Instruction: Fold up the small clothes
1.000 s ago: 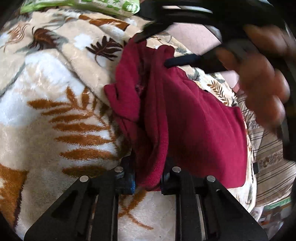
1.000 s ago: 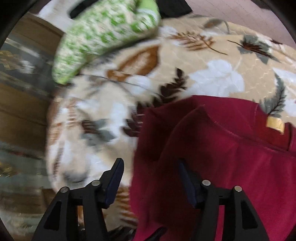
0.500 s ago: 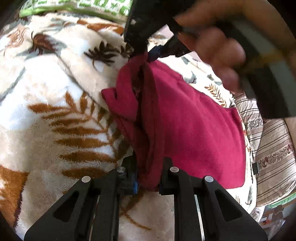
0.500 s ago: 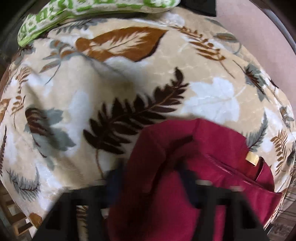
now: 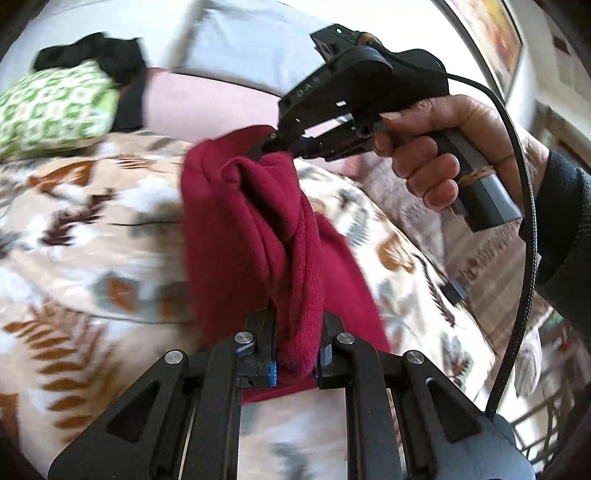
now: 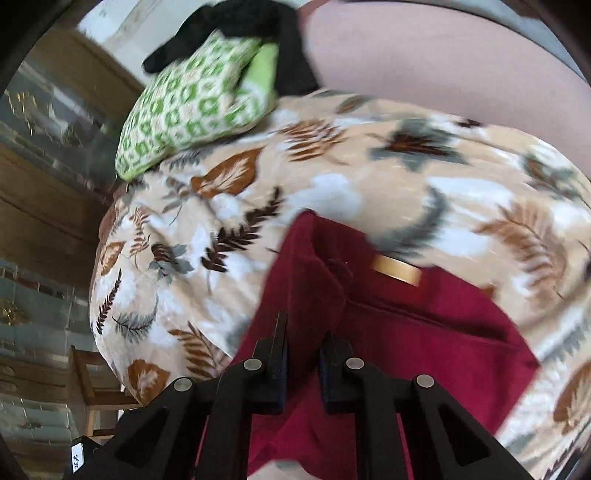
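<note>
A dark red fleece garment (image 5: 240, 229) hangs bunched between both grippers, lifted off a leaf-patterned blanket (image 5: 92, 240). My left gripper (image 5: 297, 321) is shut on its near edge, with a thick roll of cloth between the pads. Above it, my right gripper (image 5: 273, 146), held by a hand (image 5: 436, 147), pinches the far edge. In the right wrist view the right gripper (image 6: 303, 336) has its jaws closing tight on the red garment (image 6: 406, 332), and cloth fills the narrow gap. A gold label (image 6: 397, 271) shows near the collar. The rest of the garment trails down onto the blanket (image 6: 332, 184).
A green-patterned pillow (image 6: 192, 110) lies at the blanket's far end, with a black cloth (image 6: 229, 22) behind it. A wooden chair (image 6: 92, 387) stands below the bed's left edge. The right gripper's cable (image 5: 524, 221) loops down on the right. Striped bedding lies on the right.
The right gripper closed on the garment's far edge. Both grippers then rose, lifting the red garment off the blanket and bunching it between them. The left view tilted up toward the wall.
</note>
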A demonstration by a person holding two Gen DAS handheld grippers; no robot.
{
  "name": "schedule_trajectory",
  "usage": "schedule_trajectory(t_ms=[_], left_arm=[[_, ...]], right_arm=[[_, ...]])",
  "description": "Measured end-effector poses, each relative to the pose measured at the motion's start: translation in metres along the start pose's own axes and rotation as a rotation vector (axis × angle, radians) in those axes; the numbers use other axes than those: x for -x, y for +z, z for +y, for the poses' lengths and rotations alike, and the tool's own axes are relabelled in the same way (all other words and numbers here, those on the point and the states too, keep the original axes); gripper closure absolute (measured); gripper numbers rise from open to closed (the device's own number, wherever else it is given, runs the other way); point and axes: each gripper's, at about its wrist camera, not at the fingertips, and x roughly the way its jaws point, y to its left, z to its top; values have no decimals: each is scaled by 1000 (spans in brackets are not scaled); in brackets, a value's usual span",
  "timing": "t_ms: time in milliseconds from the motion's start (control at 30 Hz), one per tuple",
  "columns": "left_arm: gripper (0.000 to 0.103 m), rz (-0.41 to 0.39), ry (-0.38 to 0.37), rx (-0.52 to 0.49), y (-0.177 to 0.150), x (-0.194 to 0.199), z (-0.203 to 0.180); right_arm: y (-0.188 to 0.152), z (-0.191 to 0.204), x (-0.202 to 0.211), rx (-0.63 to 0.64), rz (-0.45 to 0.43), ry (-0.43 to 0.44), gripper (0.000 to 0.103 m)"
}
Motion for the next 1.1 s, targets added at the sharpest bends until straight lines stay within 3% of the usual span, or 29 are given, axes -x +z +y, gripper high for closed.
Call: schedule_trajectory(t_ms=[233, 433, 533, 600, 667, 733, 800, 867, 900, 967, 1000, 1100], left_arm=[[92, 120, 14, -101, -24, -52, -61], [89, 242, 26, -154, -51, -89, -85], [89, 327, 4, -173, -68, -93, -82], [89, 338, -29, -168, -72, -79, -78], [89, 327, -49, -139, -68, -61, -70], [89, 264, -30, -104, -55, -41, -58], [89, 195, 1, -76, -38, -30, -47], [89, 198, 48, -65, -29, -44, -39], [89, 236, 78, -37, -29, -59, -31], [89, 344, 63, 63, -42, -89, -11], [89, 375, 39, 108, -50, -101, -4], [89, 346, 23, 133, -50, -103, -3]], right_arm=[[-53, -91, 35, -77, -30, -45, 91], [-86, -147, 23, -109, -10, -86, 91], [-103, -171, 8, -123, -20, -150, 91], [-114, -186, -4, -164, -35, -176, 79], [-126, -199, -4, -219, -105, -153, 62], [-141, -213, 9, -301, -201, -84, 62], [-153, -219, 31, -343, -301, -104, 62], [-164, -202, 58, -245, -409, -159, 62], [-168, -189, 67, -179, -448, -173, 62], [-174, -154, 82, -18, -516, -156, 62], [-177, -139, 84, 46, -532, -132, 62], [-175, -103, 63, 197, -483, -117, 61]])
